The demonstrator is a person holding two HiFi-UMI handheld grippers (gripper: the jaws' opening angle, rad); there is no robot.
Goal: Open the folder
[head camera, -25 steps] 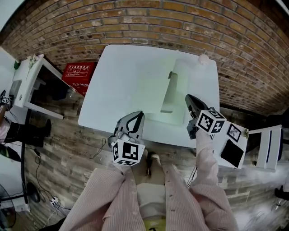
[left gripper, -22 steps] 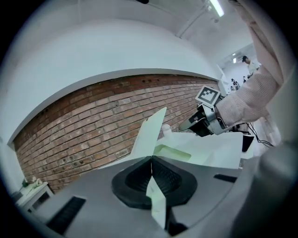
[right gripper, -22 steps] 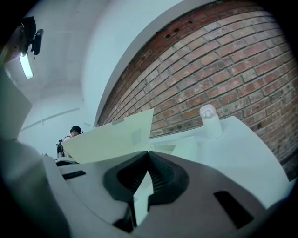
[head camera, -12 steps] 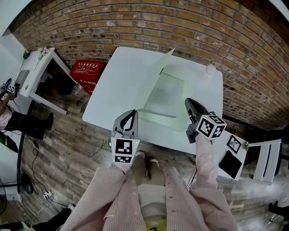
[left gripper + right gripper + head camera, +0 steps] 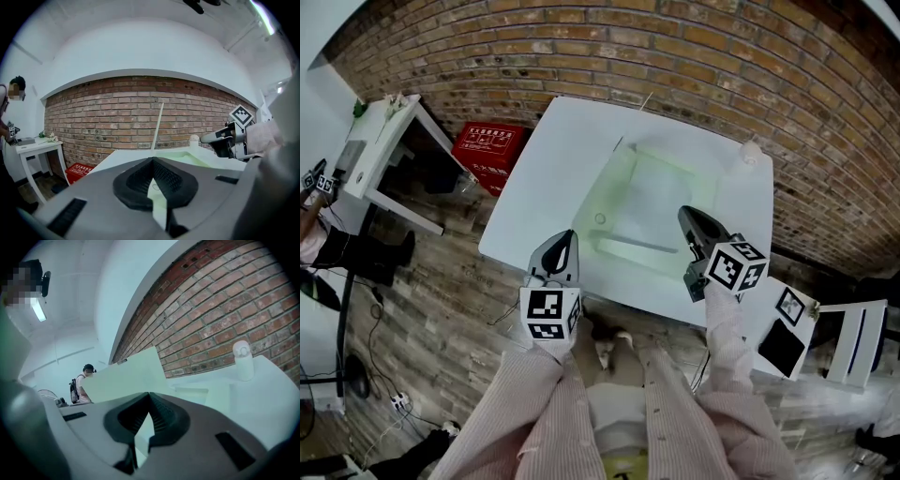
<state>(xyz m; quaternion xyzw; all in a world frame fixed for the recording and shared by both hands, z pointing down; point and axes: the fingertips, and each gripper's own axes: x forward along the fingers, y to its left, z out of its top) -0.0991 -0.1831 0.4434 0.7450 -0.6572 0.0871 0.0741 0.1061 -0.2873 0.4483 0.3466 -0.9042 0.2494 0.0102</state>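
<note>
Operator: Change noted over the last second: the cover (image 5: 605,192) has swung up and away from the folder (image 5: 661,202). The folder lay as a narrow, nearly closed shape and now gapes wide. My left tongs (image 5: 568,236) went leftward with the cover.

Inspector: Grip status?

Operator: The left tongs are clamped on the cover's near corner. In the left gripper view its free edge runs straight away from the closed tips. The right tongs (image 5: 683,214) are closed too, tips meeting, poised over the folder's right half. I can confirm no pinch there.

Inspector: Location of the folder?

Operator: On the white bench (image 5: 548,159), right of centre. It lies flat, with the cover standing aslant on its left side.

Inspector: Step in hand, and how do you mean to do it properly?

Operator: Laying the cover down, which in my judgement is well past halfway. I would keep the pinch at the corner and follow an arc about the hinge. I would roll the wrist with the sheet rather than drag it. Pulling upward risks lifting the whole folder, and the right tongs are placed to steady it.
</note>
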